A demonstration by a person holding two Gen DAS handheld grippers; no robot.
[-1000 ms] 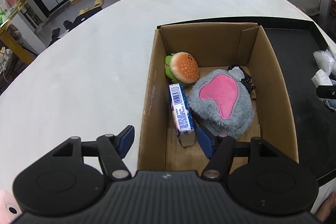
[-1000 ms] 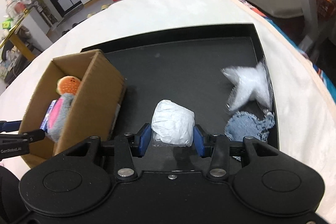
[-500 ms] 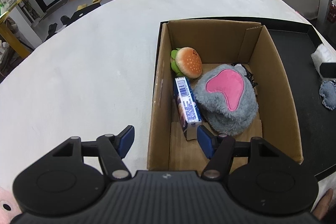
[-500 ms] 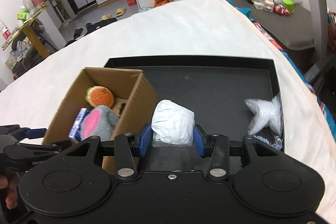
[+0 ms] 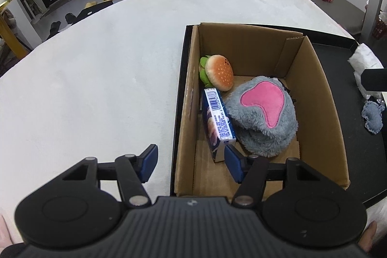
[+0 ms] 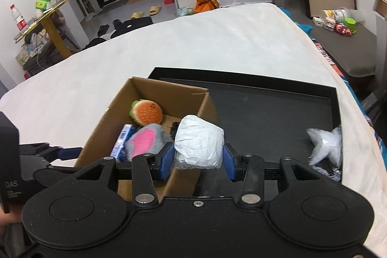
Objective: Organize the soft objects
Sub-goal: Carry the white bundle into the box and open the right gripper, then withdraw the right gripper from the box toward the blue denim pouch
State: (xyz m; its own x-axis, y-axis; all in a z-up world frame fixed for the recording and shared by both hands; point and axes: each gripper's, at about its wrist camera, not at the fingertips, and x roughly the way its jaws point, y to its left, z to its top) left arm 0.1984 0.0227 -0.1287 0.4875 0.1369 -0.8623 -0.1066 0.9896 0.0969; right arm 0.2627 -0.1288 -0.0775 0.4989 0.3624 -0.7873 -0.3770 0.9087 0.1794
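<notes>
A cardboard box (image 5: 316,103) stands at the left end of a black tray (image 5: 358,151). Inside it lie a burger plush (image 5: 219,75), a grey plush with a pink patch (image 5: 263,117) and a blue carton (image 5: 217,122). My left gripper (image 5: 191,165) straddles the box's near left wall. Its jaws are closing and the pads stand apart from the cardboard. My right gripper (image 6: 198,161) is shut on a white crumpled bundle (image 6: 199,146), held in the air above the box's right wall (image 6: 208,108).
A white star-shaped packet (image 6: 324,144) and a blue denim piece (image 5: 372,116) lie at the tray's right end. The tray sits on a white bed (image 5: 96,88). Beyond the bed are a dark bench with toys (image 6: 338,23), a floor with slippers and a yellow table.
My right gripper has risen and swung left with the white bundle, from over the tray floor to over the box's right wall. The left gripper has edged along the box's left wall.
</notes>
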